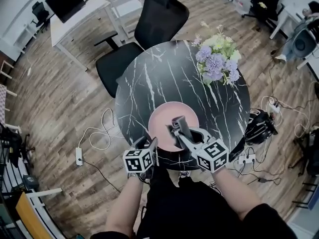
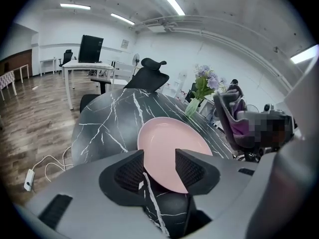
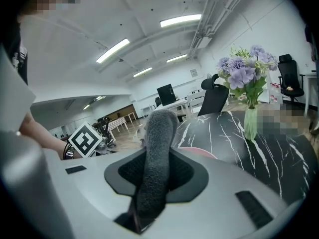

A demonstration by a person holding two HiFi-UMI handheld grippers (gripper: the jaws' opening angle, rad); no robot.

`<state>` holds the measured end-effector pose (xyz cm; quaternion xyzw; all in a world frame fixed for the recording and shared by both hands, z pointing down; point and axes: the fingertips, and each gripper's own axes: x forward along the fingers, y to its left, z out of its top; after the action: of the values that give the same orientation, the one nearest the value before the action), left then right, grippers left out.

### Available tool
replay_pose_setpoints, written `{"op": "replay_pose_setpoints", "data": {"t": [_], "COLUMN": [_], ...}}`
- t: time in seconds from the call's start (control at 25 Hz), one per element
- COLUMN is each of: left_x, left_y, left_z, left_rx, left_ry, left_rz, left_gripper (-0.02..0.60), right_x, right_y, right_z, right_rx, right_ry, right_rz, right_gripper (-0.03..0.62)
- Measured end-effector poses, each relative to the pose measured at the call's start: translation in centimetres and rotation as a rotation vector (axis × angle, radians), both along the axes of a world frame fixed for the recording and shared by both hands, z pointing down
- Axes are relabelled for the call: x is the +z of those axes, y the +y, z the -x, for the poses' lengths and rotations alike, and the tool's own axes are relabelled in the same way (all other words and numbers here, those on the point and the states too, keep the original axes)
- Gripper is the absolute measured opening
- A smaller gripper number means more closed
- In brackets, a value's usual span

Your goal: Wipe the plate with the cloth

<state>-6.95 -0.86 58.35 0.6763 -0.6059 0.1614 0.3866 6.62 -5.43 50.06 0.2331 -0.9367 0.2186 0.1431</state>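
A pink plate (image 1: 167, 119) lies on the round black marble table (image 1: 149, 78), near its front edge. My right gripper (image 1: 179, 129) hovers over the plate's near right part, shut on a rolled grey cloth (image 1: 179, 124) that sticks up between its jaws. The right gripper view shows the cloth (image 3: 157, 148) pinched in that gripper (image 3: 157, 172), with a pink sliver of plate (image 3: 200, 153) behind it. My left gripper (image 1: 151, 145) sits at the plate's near left rim. In the left gripper view its jaws (image 2: 159, 169) stand open and the plate (image 2: 172, 146) shows through the gap, untouched by the pads.
A vase of purple and white flowers (image 1: 217, 59) stands on the table's far right. A black office chair (image 1: 149, 29) is pushed against the table's far side. A white desk (image 1: 75, 11) stands far left. Cables and a power strip (image 1: 79, 156) lie on the wooden floor.
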Motion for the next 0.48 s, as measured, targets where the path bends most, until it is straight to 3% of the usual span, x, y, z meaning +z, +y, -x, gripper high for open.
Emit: {"op": "replay_pose_setpoints", "data": {"t": [0.48], "left_x": [5.0], "left_y": [-3.7], "left_z": [1.6], "left_rx": [0.115], "left_ry": [0.034], "left_rz": [0.126], "left_gripper": [0.202], "right_x": [4.5], "right_y": [-0.9], "right_z": [2.1], "right_rx": [0.082], "right_ry": [0.075], "right_rz": [0.128], "right_gripper": [0.106]}}
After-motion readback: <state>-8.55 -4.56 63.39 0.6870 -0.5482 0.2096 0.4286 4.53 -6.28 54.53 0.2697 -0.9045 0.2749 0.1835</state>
